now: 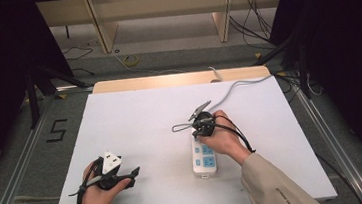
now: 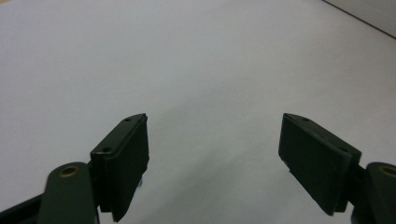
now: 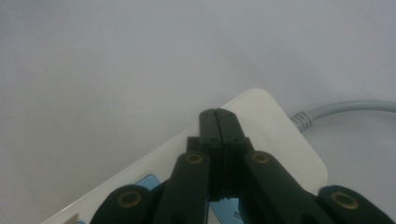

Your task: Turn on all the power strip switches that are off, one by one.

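Power strip [image 1: 204, 158]: white, blue sockets, laid flat on the white table [image 1: 137, 136] right of centre, grey cord [image 3: 345, 108] attached. Right gripper [image 3: 218, 122]: jaws pressed together, empty, poised over its cord end. Left gripper [image 2: 215, 140]: jaws spread wide, empty, held near the table's front left.

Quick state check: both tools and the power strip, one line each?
left tool: open, jaws wide apart, nothing between them, over the bare white table.
right tool: shut, jaws pressed together with nothing between them, over the cord end of the power strip.
power strip: lying flat on the table, blue sockets facing up, none of the visible ones with a plug in it.
grey cord: attached to the strip, trailing off the far edge.
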The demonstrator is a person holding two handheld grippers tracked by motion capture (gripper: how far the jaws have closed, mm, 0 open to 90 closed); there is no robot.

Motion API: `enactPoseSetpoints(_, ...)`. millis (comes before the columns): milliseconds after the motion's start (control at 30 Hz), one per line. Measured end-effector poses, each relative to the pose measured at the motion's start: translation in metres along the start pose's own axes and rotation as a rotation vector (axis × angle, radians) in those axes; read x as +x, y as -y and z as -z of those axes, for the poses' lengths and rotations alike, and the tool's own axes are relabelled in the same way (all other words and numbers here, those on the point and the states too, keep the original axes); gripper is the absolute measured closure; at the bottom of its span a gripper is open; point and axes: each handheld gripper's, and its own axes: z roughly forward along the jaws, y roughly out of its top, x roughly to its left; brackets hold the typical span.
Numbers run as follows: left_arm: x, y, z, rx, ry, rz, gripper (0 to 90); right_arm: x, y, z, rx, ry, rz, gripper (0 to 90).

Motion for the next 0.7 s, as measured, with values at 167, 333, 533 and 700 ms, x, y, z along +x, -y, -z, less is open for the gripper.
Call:
enactPoseSetpoints(167,-0.0002,0.0001,-0.0001,-0.002,0.0,0.005,24.4,0.0004,-0.0003,-0.0001,0.0,0.001,-0.004,90.0)
enactPoseSetpoints(333,0.0,-0.0001,0.0001,-0.001,0.001,-0.001,24.4,0.0002,-0.0013,-0.0004,0.01,0.0,-0.011,90.0)
enactPoseSetpoints(533,-0.0001,-0.0001,-0.0001,-0.004,-0.001,0.003,24.4,0.0005,-0.0014,-0.0013,0.016,0.004,-0.01,90.0)
enactPoseSetpoints(700,-0.0002,-0.0001,0.0001,0.0,0.001,0.001,24.4,0.0005,-0.0017,-0.0022,0.019,0.003,-0.008,90.0)
